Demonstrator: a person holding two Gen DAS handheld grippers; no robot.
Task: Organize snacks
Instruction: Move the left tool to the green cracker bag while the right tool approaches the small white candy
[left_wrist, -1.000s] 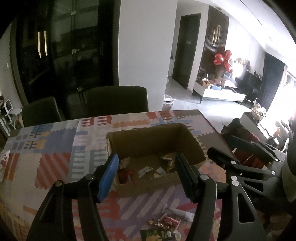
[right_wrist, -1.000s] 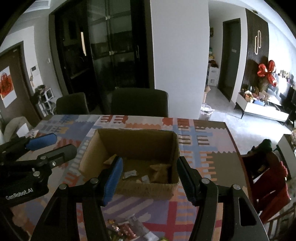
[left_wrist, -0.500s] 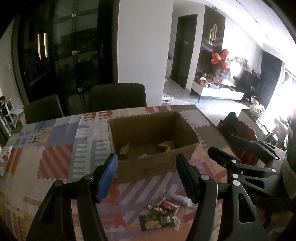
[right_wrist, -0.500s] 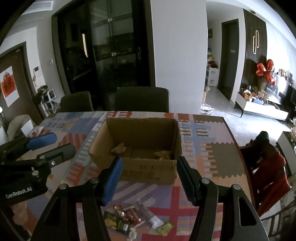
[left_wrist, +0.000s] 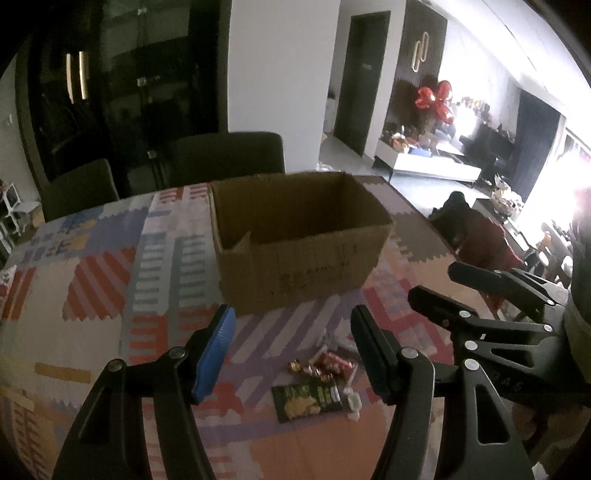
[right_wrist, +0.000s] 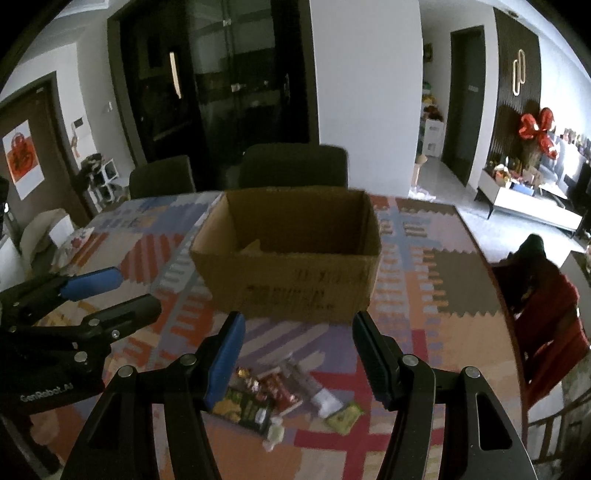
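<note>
Two handheld grippers hover over a table covered w/ a bright patchwork cloth. One open cardboard box sits mid-table, its long axis running left-right across both views, open top facing up, printed side toward the cameras. A bit of flap or paper shows inside; other contents can't be made out.

Snacks lie in one small cluster on the cloth, just in front of the box, apart from it. Count approx., as the pics are blurred: one dark green-and-yellow packet, flat, long axis roughly left-right, slightly angled; one red wrapper touching it behind; a couple of small gold-wrapped candies beside the red; one whitish sachet lying diagonally; one small light-green packet at the right end; one small pale bit at the near edge.

Left gripper: jaws about half spread, nothing between them, pads touching nothing; the cluster sits below, toward the black right finger. One blue finger pad, one black.

Right gripper: same, about half spread and empty, above the cluster.

Two dark chairs stand behind the table. One red balloon decoration hangs at far right of the room.
</note>
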